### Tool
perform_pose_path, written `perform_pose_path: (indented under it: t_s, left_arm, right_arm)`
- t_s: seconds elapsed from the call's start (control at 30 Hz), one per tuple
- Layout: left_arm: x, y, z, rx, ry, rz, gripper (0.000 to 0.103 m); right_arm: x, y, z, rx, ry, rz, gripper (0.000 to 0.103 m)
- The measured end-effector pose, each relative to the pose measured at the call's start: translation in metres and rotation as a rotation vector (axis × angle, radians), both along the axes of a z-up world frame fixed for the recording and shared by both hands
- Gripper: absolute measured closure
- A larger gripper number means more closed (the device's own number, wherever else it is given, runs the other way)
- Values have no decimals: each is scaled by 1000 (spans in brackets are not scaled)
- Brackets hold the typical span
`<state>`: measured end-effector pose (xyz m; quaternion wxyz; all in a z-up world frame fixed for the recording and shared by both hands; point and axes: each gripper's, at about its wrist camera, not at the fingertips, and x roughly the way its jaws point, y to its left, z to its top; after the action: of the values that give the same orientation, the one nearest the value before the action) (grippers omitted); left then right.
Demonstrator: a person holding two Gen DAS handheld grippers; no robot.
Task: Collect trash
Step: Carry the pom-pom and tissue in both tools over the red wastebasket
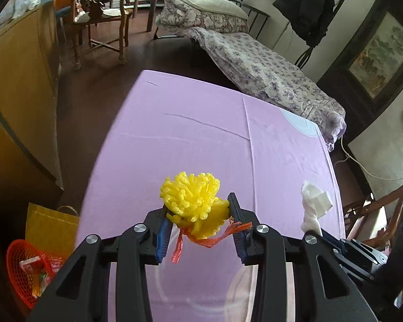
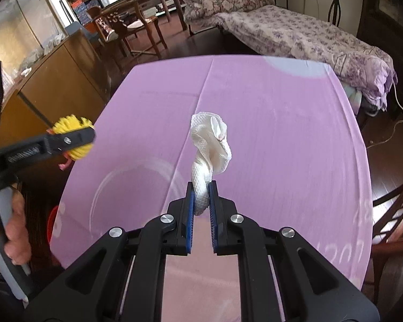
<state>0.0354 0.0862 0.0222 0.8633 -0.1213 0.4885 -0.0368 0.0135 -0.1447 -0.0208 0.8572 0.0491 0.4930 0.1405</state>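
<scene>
yellow foam net (image 1: 190, 201): 1 | white tissue (image 2: 211, 150): 1 | red basket (image 1: 27, 271): 1 | hand-held gripper: 2 — left (image 1: 198, 214), right (image 2: 201, 196)

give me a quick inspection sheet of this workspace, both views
surface: table under a lilac cloth, creased, nothing lying on the visible part
job's things: yellow foam net with an orange plastic strip; white paper tissue; red mesh basket on the floor at the table's left, scraps inside
clutter: nothing seen
grippers: left gripper shut on the foam net; right gripper shut on the tissue; both held above the cloth
cables: white cord on the floor at right
surroundings: bed with floral cover, wooden chair, yellow bag
</scene>
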Motion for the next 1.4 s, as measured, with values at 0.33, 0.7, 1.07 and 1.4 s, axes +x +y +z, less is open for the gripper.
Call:
perform_pose_path:
  t_s: [0.33,0.7,1.07,1.4]
  left_arm:
    - [-57,35,13,50,-40,50,64]
    - [-91,77,3,24,-23,120,64]
    - [-114,123,-6,-4,-12,199,64]
    - [-147,186,-26,-18,15,331,64]
  right_arm:
    - [-40,27,4,-16,0,55,91]
    - [-60,63,16,-54,-21,132,91]
    - [-74,118,20,-90,-25,241,91]
    - [-89,193,25,-89,0,429,91]
